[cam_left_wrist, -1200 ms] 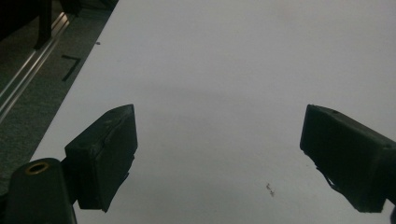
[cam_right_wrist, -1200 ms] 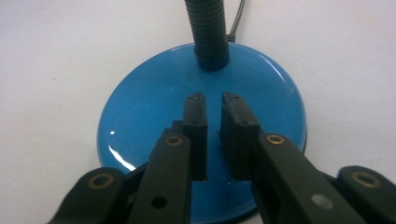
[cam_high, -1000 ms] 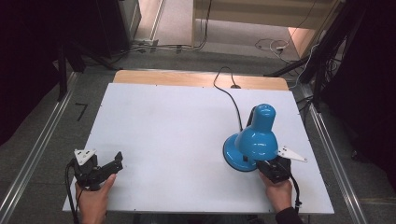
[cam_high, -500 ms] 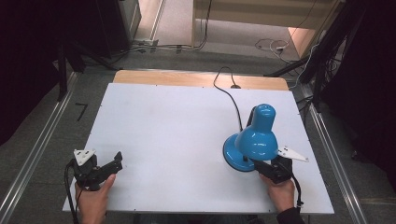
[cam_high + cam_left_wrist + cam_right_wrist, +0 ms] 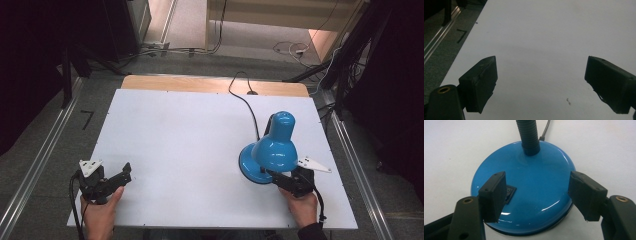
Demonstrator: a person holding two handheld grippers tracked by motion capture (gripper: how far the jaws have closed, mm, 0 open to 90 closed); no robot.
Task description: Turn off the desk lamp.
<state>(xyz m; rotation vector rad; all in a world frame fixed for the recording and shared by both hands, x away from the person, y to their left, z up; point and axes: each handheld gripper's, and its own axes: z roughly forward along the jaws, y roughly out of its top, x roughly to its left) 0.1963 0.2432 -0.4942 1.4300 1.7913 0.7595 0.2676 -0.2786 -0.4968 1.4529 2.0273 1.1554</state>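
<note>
Blue desk lamp (image 5: 272,150) leans toward the person, right hand-held gripper (image 5: 537,197) just opened wide over its base (image 5: 539,195)

A blue metal desk lamp with a round base (image 5: 260,165) is set on the right half of the white rectangular table top (image 5: 190,140), near its front edge. Its black ribbed neck (image 5: 528,135) is rooted at the rear of the base, and a small black rocker switch (image 5: 509,193) is set into the base's front part. The lamp's black power cord (image 5: 247,105) is run from the lamp back over the table's rear edge. The black two-jaw right gripper (image 5: 278,178) is placed just before the base, its jaws over the base's front. The black two-jaw left gripper (image 5: 122,176) is kept at the front left corner, well apart from the lamp, over bare table.
</note>
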